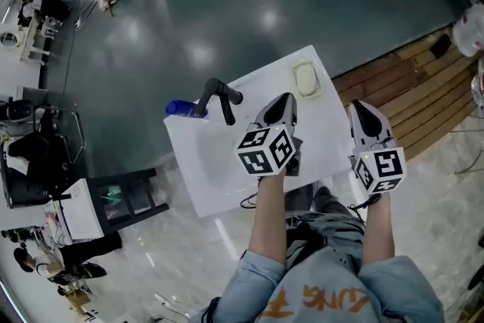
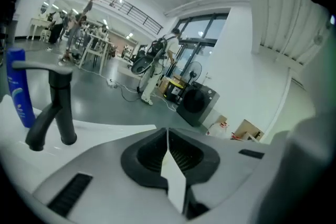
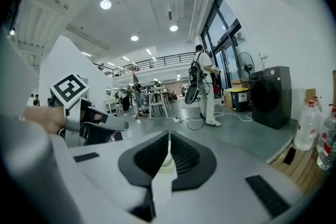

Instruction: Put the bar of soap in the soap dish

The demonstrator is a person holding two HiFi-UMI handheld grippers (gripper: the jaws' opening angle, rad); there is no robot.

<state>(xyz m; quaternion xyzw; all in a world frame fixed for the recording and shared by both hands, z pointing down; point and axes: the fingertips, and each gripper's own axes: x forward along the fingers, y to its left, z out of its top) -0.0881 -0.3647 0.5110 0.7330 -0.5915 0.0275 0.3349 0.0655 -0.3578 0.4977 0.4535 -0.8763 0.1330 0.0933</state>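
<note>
At the far right corner of the sink (image 1: 203, 166), the bar of soap (image 1: 305, 77) was seen lying in the soap dish (image 1: 318, 88), just beyond the left gripper (image 1: 288, 99). Left and right gripper (image 1: 358, 107) jaws were closed together, nothing held.

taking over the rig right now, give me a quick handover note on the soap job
Left gripper: shut, empty, held above the sink.
Right gripper: shut, empty, by the sink's right edge.
Things: the bar of soap lies in the soap dish at the sink's far right corner. The black faucet and blue bottle are at the far left.
Done: the soap is in the dish.
Left: apparently nothing; just move the grippers away without touching the dish.
</note>
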